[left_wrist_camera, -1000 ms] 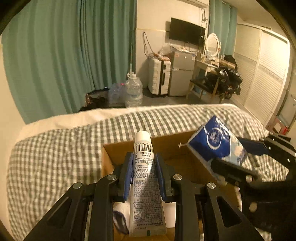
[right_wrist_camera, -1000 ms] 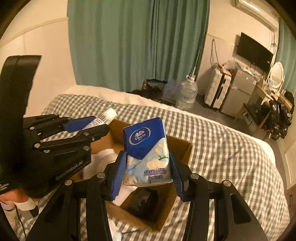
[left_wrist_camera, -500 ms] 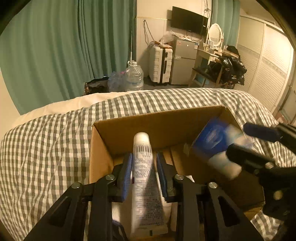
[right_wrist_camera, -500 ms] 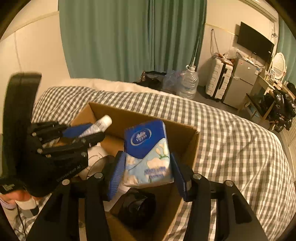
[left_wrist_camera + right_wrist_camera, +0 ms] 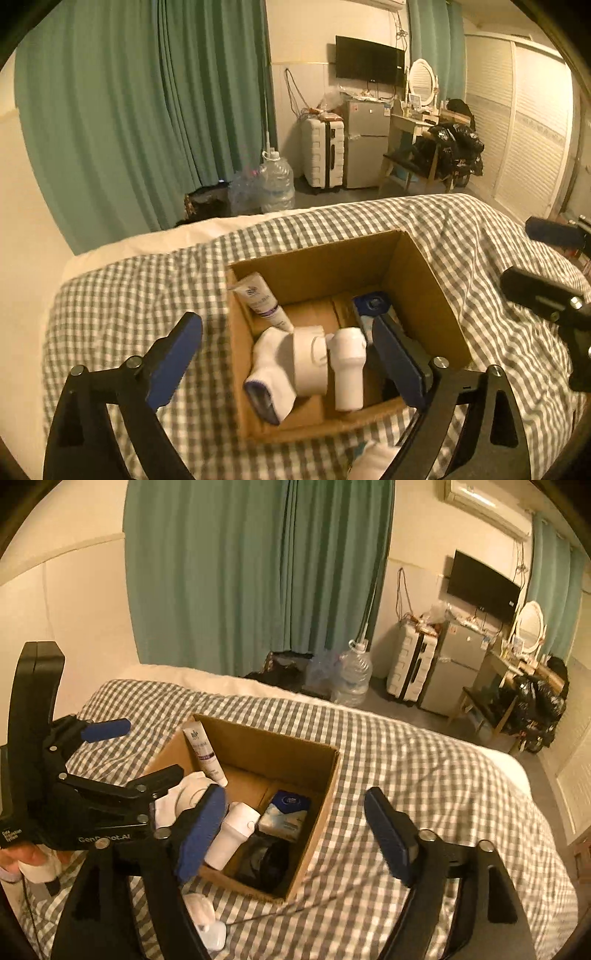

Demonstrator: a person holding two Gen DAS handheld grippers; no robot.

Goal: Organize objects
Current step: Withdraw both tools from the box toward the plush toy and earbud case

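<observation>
An open cardboard box [image 5: 332, 269] [image 5: 266, 749] sits on the checked bedspread. A white tube [image 5: 258, 299] [image 5: 205, 751] leans against its left wall. The blue tissue pack [image 5: 371, 308] [image 5: 286, 810] lies on the box floor at the right. My left gripper [image 5: 282, 332] [image 5: 136, 751] hovers over the box's near left side, jaws opening wide and holding nothing. Over the box's near right corner my right gripper [image 5: 295, 797] [image 5: 535, 258] is also opening and empty. A white sock [image 5: 271, 365], a white roll [image 5: 308, 360] and a white bottle [image 5: 347, 369] [image 5: 234, 834] lie in the box.
A black object [image 5: 266, 860] fills the box's near right corner. A small white case [image 5: 214, 932] and white cloth [image 5: 373, 458] lie on the bedspread [image 5: 424, 775] by the near edge. A water jug [image 5: 277, 184], a suitcase and a fridge stand past the bed.
Both grippers have let go: the tube and the tissue pack now lie in the box. Both sets of jaws have spread wide, and both grippers have drawn back from the box.
</observation>
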